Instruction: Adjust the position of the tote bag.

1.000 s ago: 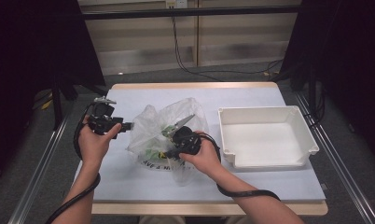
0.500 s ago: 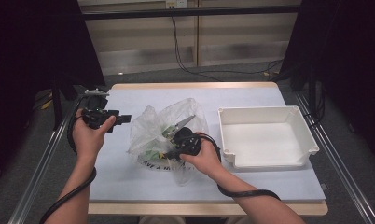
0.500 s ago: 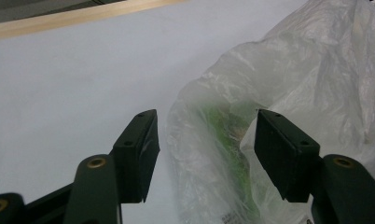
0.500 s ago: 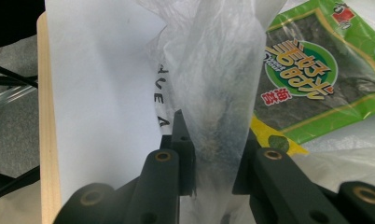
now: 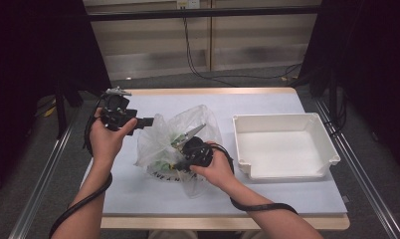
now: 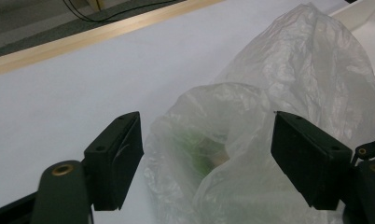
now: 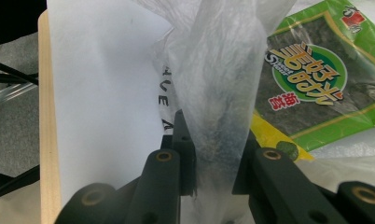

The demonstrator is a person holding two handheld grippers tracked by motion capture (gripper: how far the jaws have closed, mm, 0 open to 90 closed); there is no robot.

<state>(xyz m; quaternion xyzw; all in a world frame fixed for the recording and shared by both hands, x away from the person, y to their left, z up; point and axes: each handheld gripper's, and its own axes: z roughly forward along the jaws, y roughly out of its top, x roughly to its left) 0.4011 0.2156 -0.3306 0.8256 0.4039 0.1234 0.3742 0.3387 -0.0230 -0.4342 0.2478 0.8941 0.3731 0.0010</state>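
A white-topped table [image 5: 138,199] carries, at its right, an empty white tray [image 5: 307,130] and, near its middle, a crumpled clear plastic bag [image 5: 163,144] holding a green snack packet [image 7: 316,79]. The bag lies just left of the tray, apart from it.

Risks, as judged from this arrangement. The right gripper's hold takes in a gathered fold of thin film, so a hard pull could tear the film or let it slip out of the jaws. With one side pinched and the other free, the bag's mouth may sag shut over the packet. The packet lies loose inside; lifting the bag by that fold could tip it out onto the table short of the tray.

Left gripper [image 6: 206,158]: jaws wide apart, having just been opening, and empty. They straddle the upper bulge of the bag without pressing it; whether a jaw brushes the film is hard to tell. In the high view this gripper [image 5: 144,121] is held above the table at the bag's left edge.

Right gripper [image 7: 212,165]: jaws nearly closed, clamped on the fold of bag film rising between them. In the high view it [image 5: 180,164] sits low at the bag's near side.
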